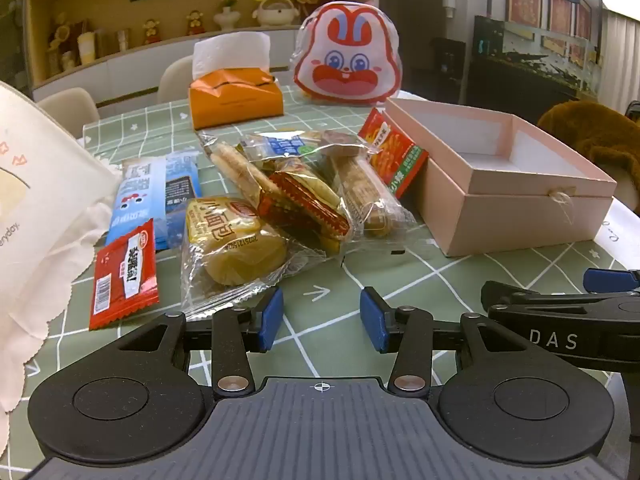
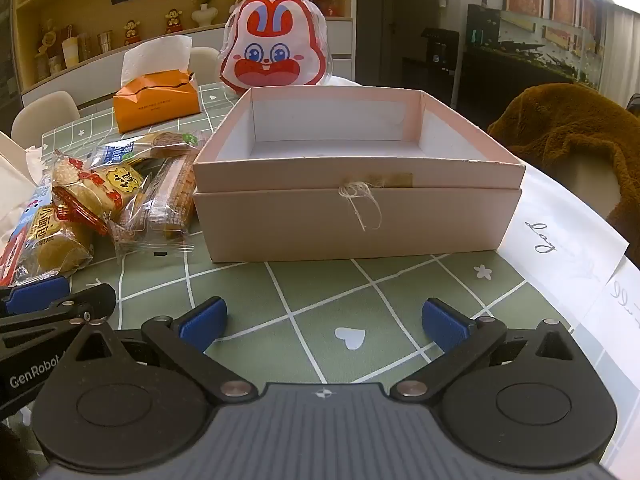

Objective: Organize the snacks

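Blue-padded, your left gripper hangs with fingers spread and nothing between them, just short of the snack pile. Your right gripper is likewise released and wide, facing the pink box. That box sits open just right of the snacks, one red packet leaning on its wall. Beyond the box stands a rabbit-face bag.

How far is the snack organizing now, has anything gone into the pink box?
Nothing looks done: the pink box shows no snacks inside. Nothing is in hand: the left gripper and the right gripper are both open and hold nothing. Left to do: the whole snack pile lies on the table beside the box.
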`<action>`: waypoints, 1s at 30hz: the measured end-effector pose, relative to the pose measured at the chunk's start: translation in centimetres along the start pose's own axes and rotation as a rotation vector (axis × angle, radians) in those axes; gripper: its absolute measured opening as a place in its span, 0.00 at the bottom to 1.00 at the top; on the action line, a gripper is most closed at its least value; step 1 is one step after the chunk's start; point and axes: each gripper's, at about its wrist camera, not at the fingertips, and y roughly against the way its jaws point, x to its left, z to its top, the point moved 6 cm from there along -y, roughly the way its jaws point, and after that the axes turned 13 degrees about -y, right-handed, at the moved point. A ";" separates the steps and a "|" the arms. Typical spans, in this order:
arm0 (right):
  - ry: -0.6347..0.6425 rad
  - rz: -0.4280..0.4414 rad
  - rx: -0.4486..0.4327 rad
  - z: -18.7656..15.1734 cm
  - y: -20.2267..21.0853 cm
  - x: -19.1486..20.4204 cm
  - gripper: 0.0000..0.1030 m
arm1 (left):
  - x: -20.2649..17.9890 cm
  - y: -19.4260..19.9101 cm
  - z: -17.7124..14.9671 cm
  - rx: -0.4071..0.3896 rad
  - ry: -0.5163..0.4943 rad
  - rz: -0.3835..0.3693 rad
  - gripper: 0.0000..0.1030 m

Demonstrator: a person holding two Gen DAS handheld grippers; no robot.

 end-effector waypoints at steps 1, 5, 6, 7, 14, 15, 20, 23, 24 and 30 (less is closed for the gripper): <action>0.001 0.000 -0.001 0.0 0.0 0.0 1.00 | 0.0 0.0 0.0 0.000 -0.001 0.001 0.48; 0.000 0.000 0.000 0.0 0.0 0.0 1.00 | -0.1 0.0 0.1 -0.005 0.008 -0.005 0.48; 0.001 0.000 -0.001 0.0 0.0 0.0 1.00 | -0.2 0.0 0.1 -0.005 0.005 -0.002 0.48; 0.001 0.000 -0.001 0.0 0.0 0.0 1.00 | -0.3 0.1 0.1 -0.006 0.005 -0.003 0.48; 0.001 0.000 -0.001 0.0 0.0 0.0 1.00 | -0.2 0.1 0.1 -0.008 0.012 -0.008 0.48; 0.001 0.000 -0.001 0.0 0.0 0.0 1.00 | -0.2 0.1 0.1 -0.007 0.012 -0.007 0.48; 0.001 0.000 -0.001 0.0 0.0 0.0 1.00 | -0.2 0.0 0.2 -0.007 0.011 -0.005 0.48; 0.001 0.000 -0.001 0.0 0.0 0.0 1.00 | -0.2 0.0 0.2 -0.008 0.010 -0.005 0.48; 0.001 0.000 -0.001 0.0 0.0 0.0 1.00 | -0.2 0.0 0.2 -0.008 0.010 -0.005 0.48; 0.001 0.000 -0.001 0.0 0.0 0.0 1.00 | -0.1 0.5 0.0 -0.009 0.013 -0.006 0.48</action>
